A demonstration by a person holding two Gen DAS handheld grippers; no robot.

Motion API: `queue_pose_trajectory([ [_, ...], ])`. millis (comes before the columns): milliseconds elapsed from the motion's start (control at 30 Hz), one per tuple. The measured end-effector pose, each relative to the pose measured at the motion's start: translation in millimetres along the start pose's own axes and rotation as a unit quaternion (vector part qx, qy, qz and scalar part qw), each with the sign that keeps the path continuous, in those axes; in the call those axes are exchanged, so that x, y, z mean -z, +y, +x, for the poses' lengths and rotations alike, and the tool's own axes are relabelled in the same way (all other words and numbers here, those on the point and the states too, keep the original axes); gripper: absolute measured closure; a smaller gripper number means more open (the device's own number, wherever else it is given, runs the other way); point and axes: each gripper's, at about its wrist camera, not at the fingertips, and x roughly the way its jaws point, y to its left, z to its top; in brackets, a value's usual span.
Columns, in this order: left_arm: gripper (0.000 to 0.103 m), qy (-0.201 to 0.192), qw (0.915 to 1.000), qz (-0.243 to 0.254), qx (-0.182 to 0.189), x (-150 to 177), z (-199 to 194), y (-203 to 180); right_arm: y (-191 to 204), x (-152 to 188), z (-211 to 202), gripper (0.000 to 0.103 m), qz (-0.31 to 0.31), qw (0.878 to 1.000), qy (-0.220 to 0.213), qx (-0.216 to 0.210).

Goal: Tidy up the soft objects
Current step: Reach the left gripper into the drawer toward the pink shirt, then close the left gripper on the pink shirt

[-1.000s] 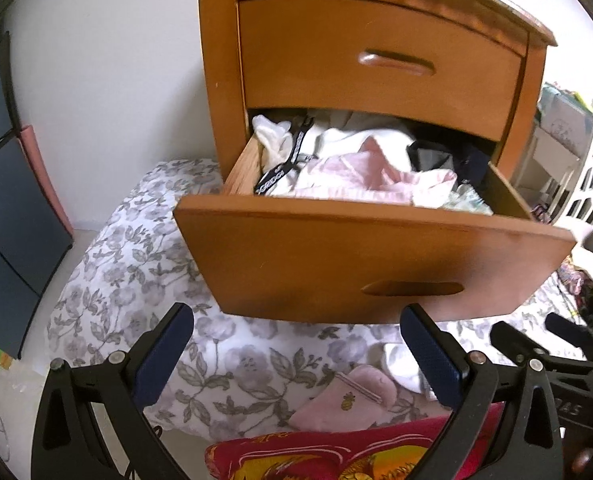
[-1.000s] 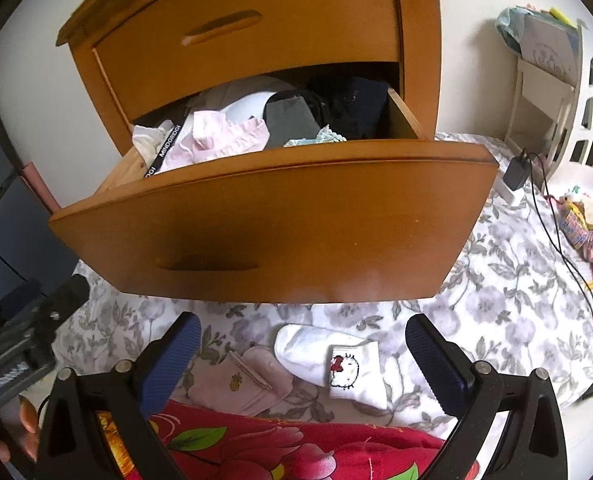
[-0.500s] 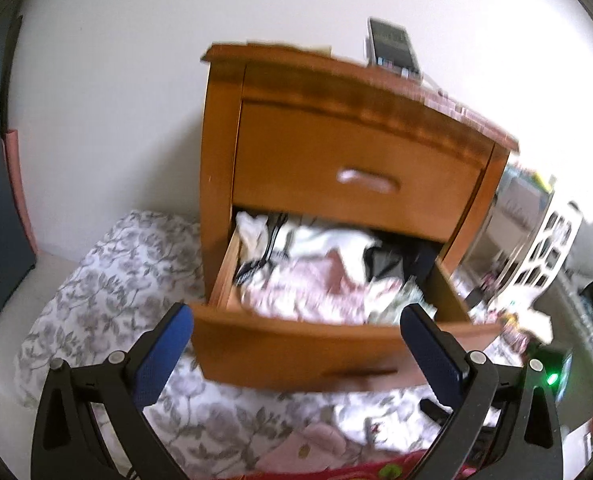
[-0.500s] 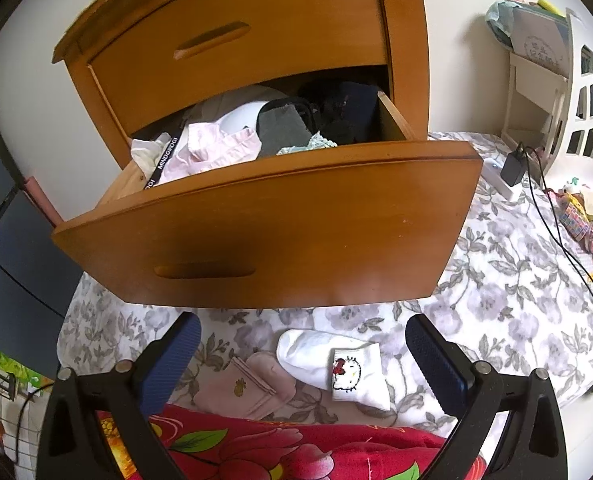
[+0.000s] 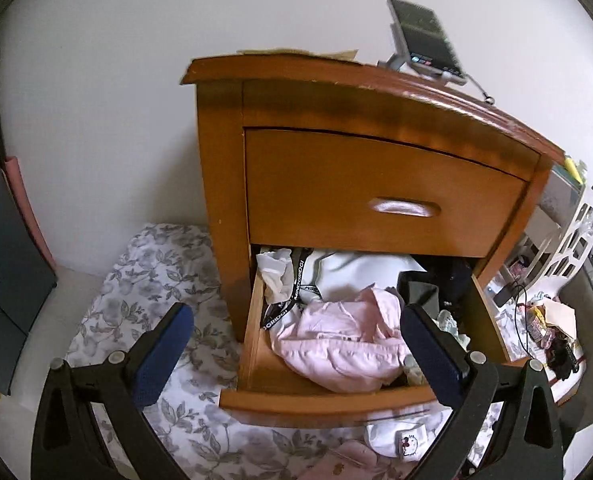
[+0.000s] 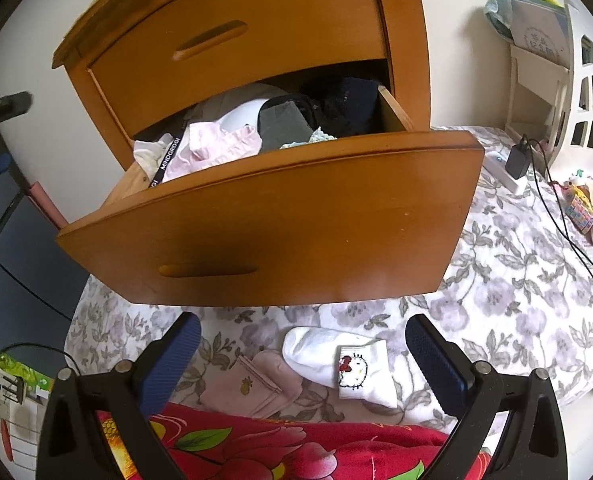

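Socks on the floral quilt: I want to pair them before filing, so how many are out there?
2: a white cat-face sock below the open drawer, and a pink sock touching its left. Others may be hidden.

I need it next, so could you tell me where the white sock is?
White sock lies on the floral bedspread below the open drawer, right of the pink sock.

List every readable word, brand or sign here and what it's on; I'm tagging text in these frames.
"MINDGRIDGI": white letters on the black strap in the open drawer; the last letters are uncertain.
Cat face with a red bow, no words: on the white sock.
Small pineapple motif, no words: on the pink sock.
Print on the bag on the shelf: too blurred to read.
Device on the nightstand: display unreadable.
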Motion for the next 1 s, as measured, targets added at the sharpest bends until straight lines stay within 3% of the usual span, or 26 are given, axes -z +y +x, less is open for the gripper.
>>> queue_pose_trajectory([
  [233,0.000,0.103,0.9942,-0.010,0.029,-7.9,59.2,-16.6,0.6,1.3,3.2,0.000,-0.004,1.000,0.008,-0.003],
  [300,0.000,0.146,0.9881,-0.020,0.045,-4.2,81.5,-23.1,-0.2,1.3,4.1,0.000,-0.002,1.000,0.010,-0.005],
  [500,0.001,0.225,0.9719,-0.026,0.065,4.0,128.4,-46.8,-1.8,1.2,6.7,0.000,0.002,1.000,0.015,-0.009],
  [633,0.005,0.258,0.9625,-0.041,0.072,6.5,149.9,-55.5,-2.6,1.1,8.2,0.000,0.004,1.000,0.019,-0.012],
  [1000,0.019,0.295,0.9532,-0.043,0.048,11.1,191.7,-78.5,-3.5,1.3,11.1,0.000,0.006,1.000,0.025,-0.014],
])
